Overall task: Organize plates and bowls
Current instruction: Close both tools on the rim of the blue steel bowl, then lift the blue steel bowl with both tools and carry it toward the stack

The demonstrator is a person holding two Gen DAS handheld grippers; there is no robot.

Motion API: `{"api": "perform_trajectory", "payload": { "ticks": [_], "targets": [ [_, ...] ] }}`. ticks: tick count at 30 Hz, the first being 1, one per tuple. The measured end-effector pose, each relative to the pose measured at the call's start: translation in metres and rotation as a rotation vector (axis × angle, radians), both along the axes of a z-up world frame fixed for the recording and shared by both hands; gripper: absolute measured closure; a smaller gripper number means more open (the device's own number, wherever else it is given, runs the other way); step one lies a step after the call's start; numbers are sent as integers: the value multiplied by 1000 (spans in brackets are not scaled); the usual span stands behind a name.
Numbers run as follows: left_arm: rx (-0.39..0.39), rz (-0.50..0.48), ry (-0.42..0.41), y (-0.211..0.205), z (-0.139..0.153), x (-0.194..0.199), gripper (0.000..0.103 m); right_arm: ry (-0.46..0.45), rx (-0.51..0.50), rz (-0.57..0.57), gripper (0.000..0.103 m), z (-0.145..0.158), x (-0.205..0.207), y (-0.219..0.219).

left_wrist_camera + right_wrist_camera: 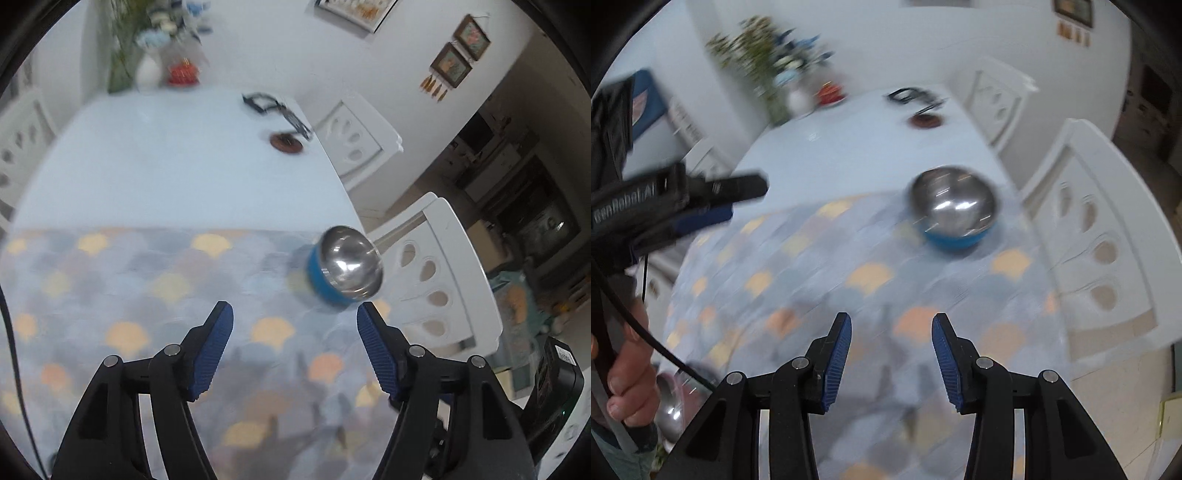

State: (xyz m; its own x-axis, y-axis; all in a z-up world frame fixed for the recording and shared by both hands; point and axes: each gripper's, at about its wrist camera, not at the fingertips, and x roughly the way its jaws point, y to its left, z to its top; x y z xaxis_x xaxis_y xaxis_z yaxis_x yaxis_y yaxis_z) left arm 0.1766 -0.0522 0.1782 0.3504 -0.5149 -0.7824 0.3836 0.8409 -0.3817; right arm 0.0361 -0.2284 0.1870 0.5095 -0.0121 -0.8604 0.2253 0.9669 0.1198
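Two grippers in view, both with nothing between their jaws. Our left gripper [295, 314] has its blue ribbed jaws spread wide over the patterned mat; our right gripper [891, 325] has its jaws parted too, less wide, also over the mat. We see one round steel bowl with a blue outer wall [343, 267] sitting on the counter [166, 162] at the far right part of the scallop-patterned blue, grey and orange mat [147, 295], near the counter's right edge, just beside a white chair with oval cut-outs [436, 280]. From the left wrist view the bowl lies just ahead of the right-hand jaw, not touching it; from the right wrist view it sits well ahead and a bit right. A second shiny bowl with a pinkish wall [674, 402] shows at the lower left of the right wrist view, partly hidden, next to a hand [628, 369] gripping the left device's handle. Far end of the counter holds a white vase with greenery [147, 70], a red object [183, 74], a dark round coaster [286, 142] and a black item, too blurred to tell. Both views are motion-smeared.
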Motion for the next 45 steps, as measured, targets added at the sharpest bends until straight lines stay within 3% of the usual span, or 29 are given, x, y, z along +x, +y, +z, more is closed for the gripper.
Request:
{"api": "perform_trajectory", "payload": {
  "ticks": [5,9,15,17,22,24,29,34,39,45],
  "targets": [
    [-9,45,97,-44,-42,34,40,-29,27,-78,57,-16,34,-77],
    [-2,68,143,-69,-70,51,47,5,77,-105,56,-43,68,-119],
    [20,74,196,-93,-105,70,59,77,168,-116,53,-85,106,-146],
    [17,77,226,-98,-117,75,68,96,191,-109,53,-96,115,-153],
    [10,72,276,-111,-138,84,76,100,190,-81,53,-111,130,-157],
    [4,67,279,-114,-141,85,78,100,182,-72,54,-114,132,-158],
    [-2,49,290,-119,-146,87,82,103,152,-72,72,-121,136,-159],
    [-8,37,283,-121,-147,82,87,116,155,-47,83,-125,137,-152],
    [-18,50,261,-108,-130,67,87,102,138,-19,83,-110,128,-139],
    [-58,100,185,-77,-83,38,87,53,133,23,83,-68,102,-106]
  ]
}}
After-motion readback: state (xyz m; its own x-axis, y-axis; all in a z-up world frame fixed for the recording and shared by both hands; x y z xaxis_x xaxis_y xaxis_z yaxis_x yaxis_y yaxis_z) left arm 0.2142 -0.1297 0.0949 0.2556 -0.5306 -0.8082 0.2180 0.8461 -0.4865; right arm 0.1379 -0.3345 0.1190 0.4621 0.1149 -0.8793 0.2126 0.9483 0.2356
